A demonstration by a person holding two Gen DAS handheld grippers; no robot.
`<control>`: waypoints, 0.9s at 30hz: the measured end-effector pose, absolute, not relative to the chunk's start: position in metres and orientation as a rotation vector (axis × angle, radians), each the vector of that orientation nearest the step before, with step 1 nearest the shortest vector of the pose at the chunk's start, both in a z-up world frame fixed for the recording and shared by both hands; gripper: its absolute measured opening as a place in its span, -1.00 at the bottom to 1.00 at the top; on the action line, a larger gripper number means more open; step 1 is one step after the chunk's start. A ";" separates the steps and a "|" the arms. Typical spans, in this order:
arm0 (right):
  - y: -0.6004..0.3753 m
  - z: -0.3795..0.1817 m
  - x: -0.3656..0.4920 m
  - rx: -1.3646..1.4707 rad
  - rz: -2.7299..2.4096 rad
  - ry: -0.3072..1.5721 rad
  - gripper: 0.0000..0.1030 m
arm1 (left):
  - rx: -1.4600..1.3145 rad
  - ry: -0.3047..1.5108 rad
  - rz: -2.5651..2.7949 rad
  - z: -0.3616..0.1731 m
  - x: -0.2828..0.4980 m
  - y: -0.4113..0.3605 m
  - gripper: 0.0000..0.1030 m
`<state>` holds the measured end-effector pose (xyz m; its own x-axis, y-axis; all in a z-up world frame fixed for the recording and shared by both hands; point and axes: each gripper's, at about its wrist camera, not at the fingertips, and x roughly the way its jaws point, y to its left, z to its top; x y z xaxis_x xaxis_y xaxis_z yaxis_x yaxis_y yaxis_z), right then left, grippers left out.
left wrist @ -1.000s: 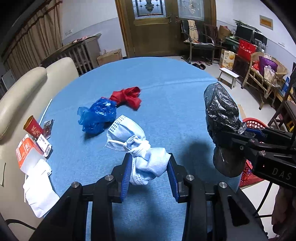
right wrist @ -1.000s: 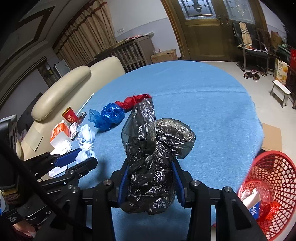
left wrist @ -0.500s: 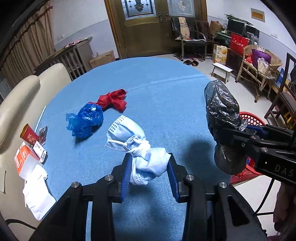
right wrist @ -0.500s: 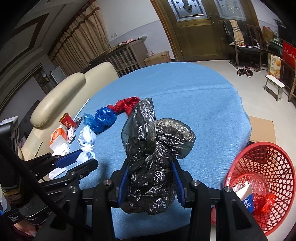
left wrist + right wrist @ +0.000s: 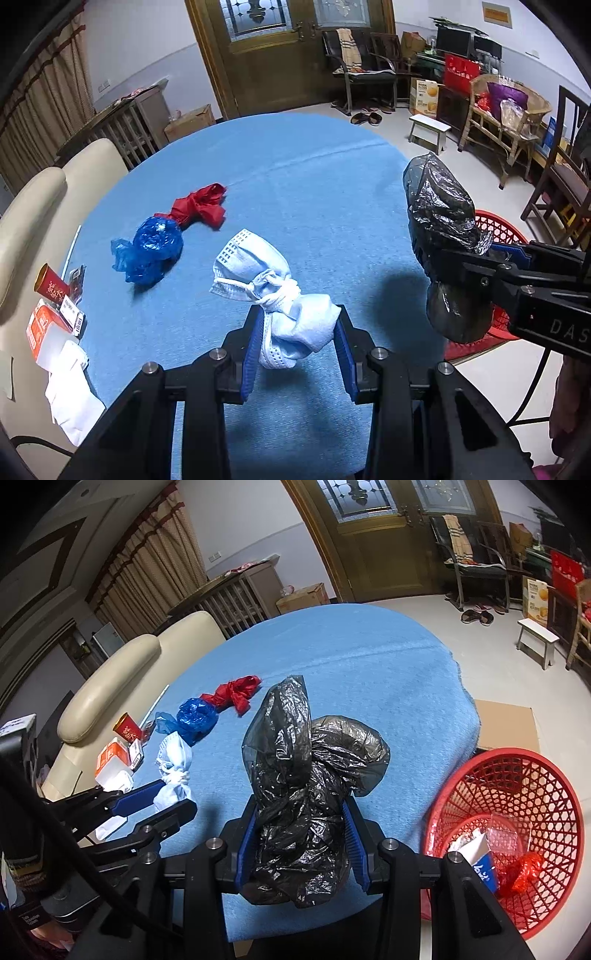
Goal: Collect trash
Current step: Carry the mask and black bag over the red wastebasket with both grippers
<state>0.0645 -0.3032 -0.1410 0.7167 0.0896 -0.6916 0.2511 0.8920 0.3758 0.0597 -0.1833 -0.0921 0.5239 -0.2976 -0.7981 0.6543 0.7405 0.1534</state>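
Observation:
My left gripper is shut on a knotted light-blue face mask, held above the blue table; the gripper also shows in the right wrist view. My right gripper is shut on a crumpled black plastic bag, held over the table's near edge; the bag also shows at the right of the left wrist view. A red mesh basket with some trash inside stands on the floor to the right. A blue bag and a red bag lie on the table.
A red cup, small boxes and white paper lie at the table's left edge beside a cream sofa. A flat cardboard sheet lies on the floor behind the basket. Chairs and a stool stand at the far right.
Both grippers have drawn back and to the right with their loads. The basket now shows fuller in the right wrist view. The blue and red bags lie where they were.

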 end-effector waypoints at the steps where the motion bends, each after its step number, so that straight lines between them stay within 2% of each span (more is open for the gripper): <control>1: -0.304 -0.142 0.063 0.475 -0.095 0.774 -0.12 | 0.476 0.840 -0.598 -0.093 0.059 -0.184 -0.24; 27: -0.332 -0.150 0.037 0.533 -0.149 0.772 -0.12 | 0.551 0.834 -0.650 -0.096 0.038 -0.215 -0.24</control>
<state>0.0367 -0.3317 -0.1504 0.7136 0.0629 -0.6977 0.3183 0.8581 0.4029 0.0376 -0.2147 -0.0956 0.5039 -0.3024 -0.8091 0.7105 0.6778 0.1891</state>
